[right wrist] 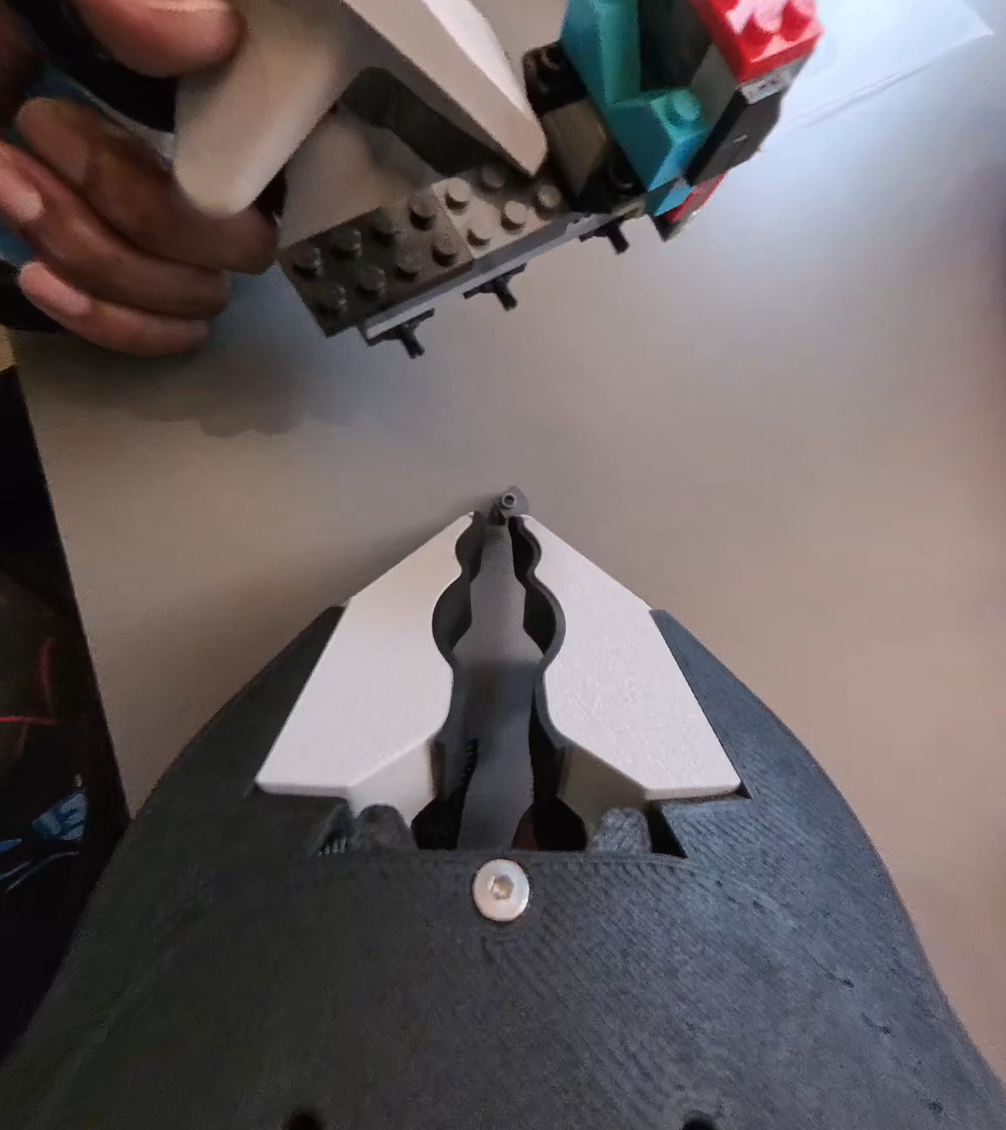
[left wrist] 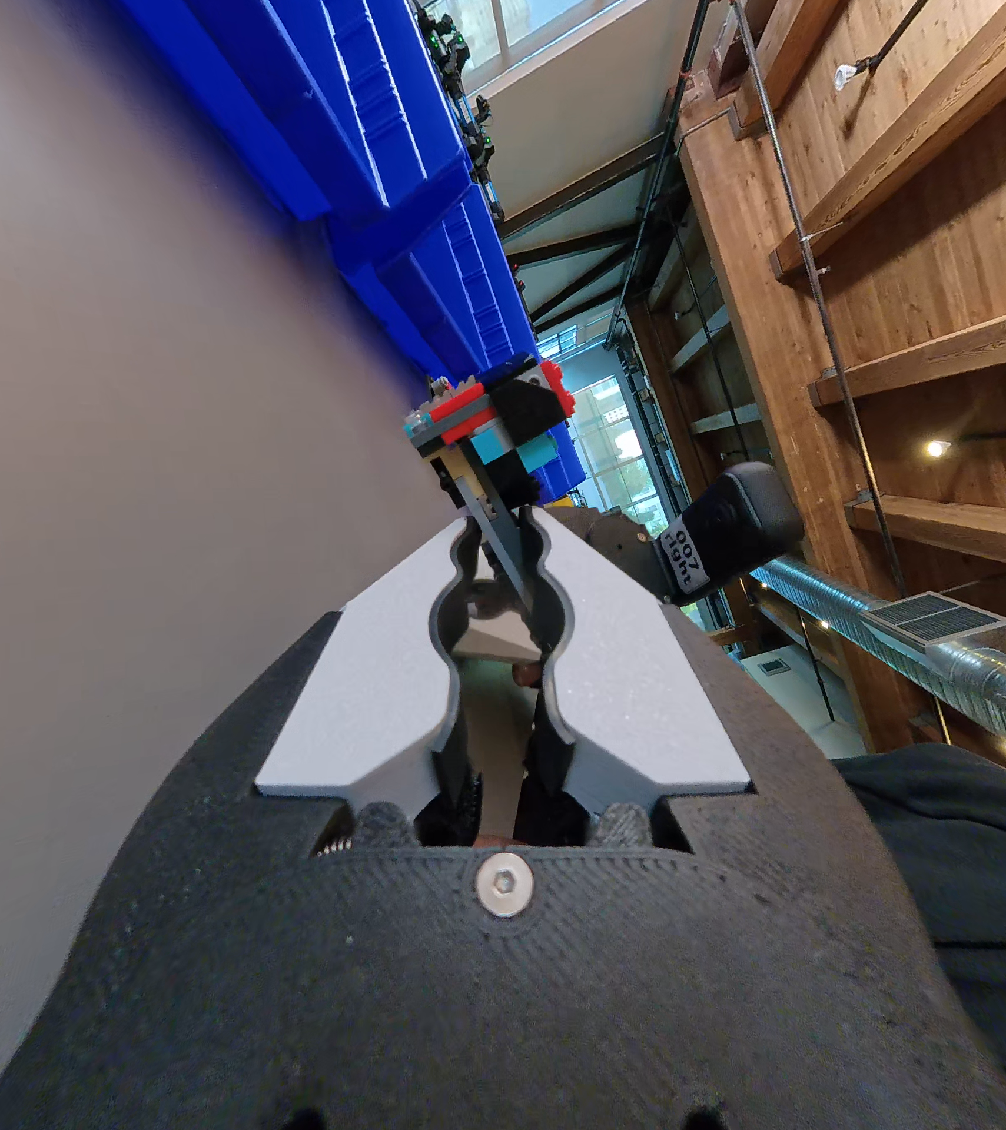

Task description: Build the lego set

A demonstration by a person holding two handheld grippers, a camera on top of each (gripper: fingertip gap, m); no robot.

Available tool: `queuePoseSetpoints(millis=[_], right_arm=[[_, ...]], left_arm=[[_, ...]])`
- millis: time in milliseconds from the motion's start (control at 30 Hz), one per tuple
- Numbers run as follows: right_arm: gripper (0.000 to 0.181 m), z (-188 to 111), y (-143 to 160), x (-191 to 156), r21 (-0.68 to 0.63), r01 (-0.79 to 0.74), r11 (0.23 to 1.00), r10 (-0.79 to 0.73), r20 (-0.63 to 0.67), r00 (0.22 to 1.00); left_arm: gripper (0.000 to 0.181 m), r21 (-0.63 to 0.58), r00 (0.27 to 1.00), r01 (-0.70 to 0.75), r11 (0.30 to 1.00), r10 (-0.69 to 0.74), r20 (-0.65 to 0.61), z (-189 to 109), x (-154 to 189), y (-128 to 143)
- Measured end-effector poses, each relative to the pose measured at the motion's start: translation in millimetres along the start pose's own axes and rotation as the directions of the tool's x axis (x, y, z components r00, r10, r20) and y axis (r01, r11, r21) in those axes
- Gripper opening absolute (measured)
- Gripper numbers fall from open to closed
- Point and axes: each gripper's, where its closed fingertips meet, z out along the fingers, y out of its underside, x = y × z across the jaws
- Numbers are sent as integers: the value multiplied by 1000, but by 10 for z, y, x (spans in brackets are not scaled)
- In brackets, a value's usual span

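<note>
The left gripper (left wrist: pixel 499 520) is clenched on the thin dark grey base plate of the half-built lego model (left wrist: pixel 491 422), a block of red, teal, black and grey plastic bricks. The model is lifted above the pale grey worktop (left wrist: pixel 151 428) and tilted, so it stands out past the fingertips. I think this thin-edge hold is chosen to leave the studded top and the underside free for the next piece.

In the right wrist view the same lego model (right wrist: pixel 427 244) hangs in the upper part of the picture, with the person's hand (right wrist: pixel 90 202) around the left gripper behind it. Small black pins stick out from the lower edge of the grey plate, and they look like axle points which wait for parts.

The right gripper (right wrist: pixel 499 516) is closed on a very small dark grey lego pin (right wrist: pixel 507 500), which peeps out just at the fingertips. It is apart from the model, below it in this view, and the worktop (right wrist: pixel 732 458) lies behind. The small piece points toward the model, so probably it is held ready for insertion.

Blue plastic storage bins (left wrist: pixel 402 202) stand at the far side of the worktop. The pin is tiny, so a slip in alignment could drop it.
</note>
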Motion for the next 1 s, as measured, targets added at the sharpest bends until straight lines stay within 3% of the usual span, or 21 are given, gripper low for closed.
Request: queuePoseSetpoints(millis=[300,533,767,1000], right_arm=[[14,17,-36,-183,7,32,999,-33,76,997],[17,-109,-196,-94,112,229,967,-236,54,970],[25,-1,-52,53,0,528,849,-526,82,846],[14,78,-51,16,-12,521,853,-519,86,851]], left_arm=[[13,8,1000,5,1000,-5,-12,-11,13,-16],[14,22,999,21,1000,-20,-31,-32,23,-46],[14,24,999,27,999,-26,-41,-42,26,-56],[13,32,998,31,999,-29,-49,-61,31,-73]])
